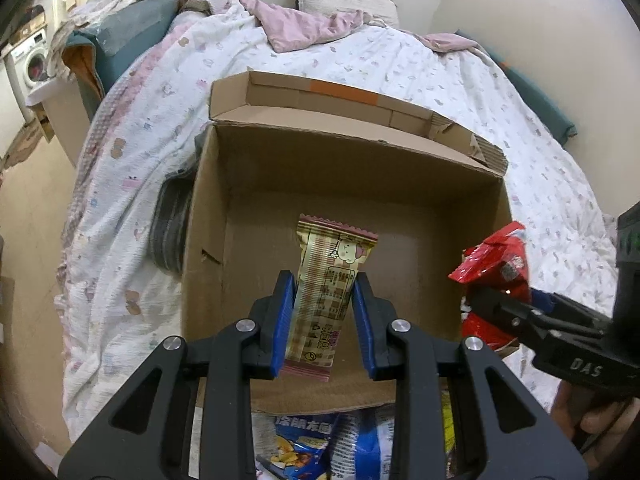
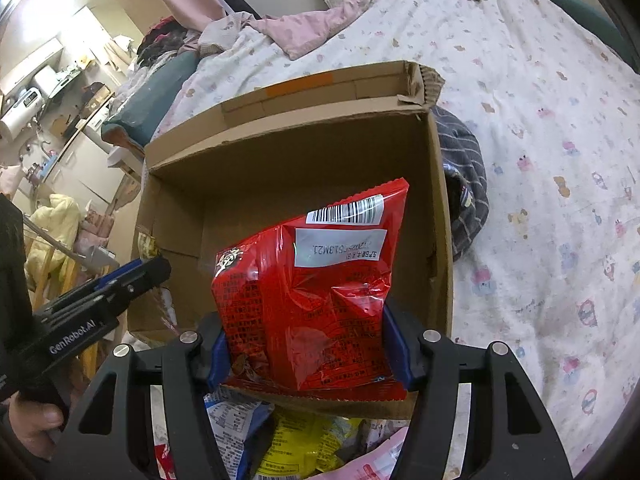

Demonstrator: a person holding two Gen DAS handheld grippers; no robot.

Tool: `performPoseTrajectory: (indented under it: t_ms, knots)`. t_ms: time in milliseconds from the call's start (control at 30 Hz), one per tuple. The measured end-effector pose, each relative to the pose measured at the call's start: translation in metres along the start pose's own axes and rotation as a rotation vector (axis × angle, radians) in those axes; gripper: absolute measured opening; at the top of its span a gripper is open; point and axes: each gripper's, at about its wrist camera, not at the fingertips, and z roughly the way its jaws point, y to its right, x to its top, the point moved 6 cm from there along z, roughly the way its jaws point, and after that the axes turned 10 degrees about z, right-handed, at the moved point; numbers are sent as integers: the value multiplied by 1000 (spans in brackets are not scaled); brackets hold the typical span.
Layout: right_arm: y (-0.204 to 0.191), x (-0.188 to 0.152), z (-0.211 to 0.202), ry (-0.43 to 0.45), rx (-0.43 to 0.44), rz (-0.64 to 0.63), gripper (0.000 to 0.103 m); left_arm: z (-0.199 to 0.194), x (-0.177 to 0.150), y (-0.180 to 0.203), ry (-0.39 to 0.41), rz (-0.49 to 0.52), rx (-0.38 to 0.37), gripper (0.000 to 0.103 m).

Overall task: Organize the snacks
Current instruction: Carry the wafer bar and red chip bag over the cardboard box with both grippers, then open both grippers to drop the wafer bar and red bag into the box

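We see the left gripper [image 1: 324,300] clamped narrowly on a slim cream-and-pink wrapped snack bar [image 1: 332,276], held over the open brown cardboard box [image 1: 208,216] on the bed's near edge. The right gripper [image 2: 310,344] grips a wider red foil snack bag [image 2: 308,292] above the same box.

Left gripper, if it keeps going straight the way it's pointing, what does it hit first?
Probably the bare floor of the cardboard box. The left gripper, holding the beige snack packet, points down into the open box; depth is hard to judge.
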Motion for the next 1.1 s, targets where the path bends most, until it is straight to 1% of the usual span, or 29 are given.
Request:
performPoseTrajectory:
  t_ms: [267,500,567,600,633,667,700,733,767,833,967,1100]
  knots:
    - [3,1,-1,-3,-1,13,66,1,-1,7,-3,32,5,26]
    - [2,0,1,-10,18,18,66,-1,-1,1,-3,-12,-17,26]
    - [2,-1,1,-17,23,29,67,-2,0,0,-2,-11,-13,27]
    - [3,0,2,-22,27,37,70,-2,0,1,-4,-10,-13,27]
    - [4,0,2,-28,34,46,81,-2,-1,1,-11,-9,-10,32]
    - [4,1,1,-24,40,53,86,-2,-1,1,-16,-8,-7,45]
    - [5,2,-1,-8,44,59,93,-2,-1,2,-15,-6,-2,52]
    - [5,4,-4,9,39,59,94,-4,-1,2,-7,-2,8,65]
    - [5,5,-6,21,33,55,94,-6,0,2,-1,1,19,74]
    - [6,8,-9,38,25,53,94,-9,1,4,11,16,40,80]
    - [10,10,-11,36,30,67,94,-13,4,3,26,32,48,80]
    - [7,11,-11,35,29,53,94,-13,4,-1,27,13,41,80]
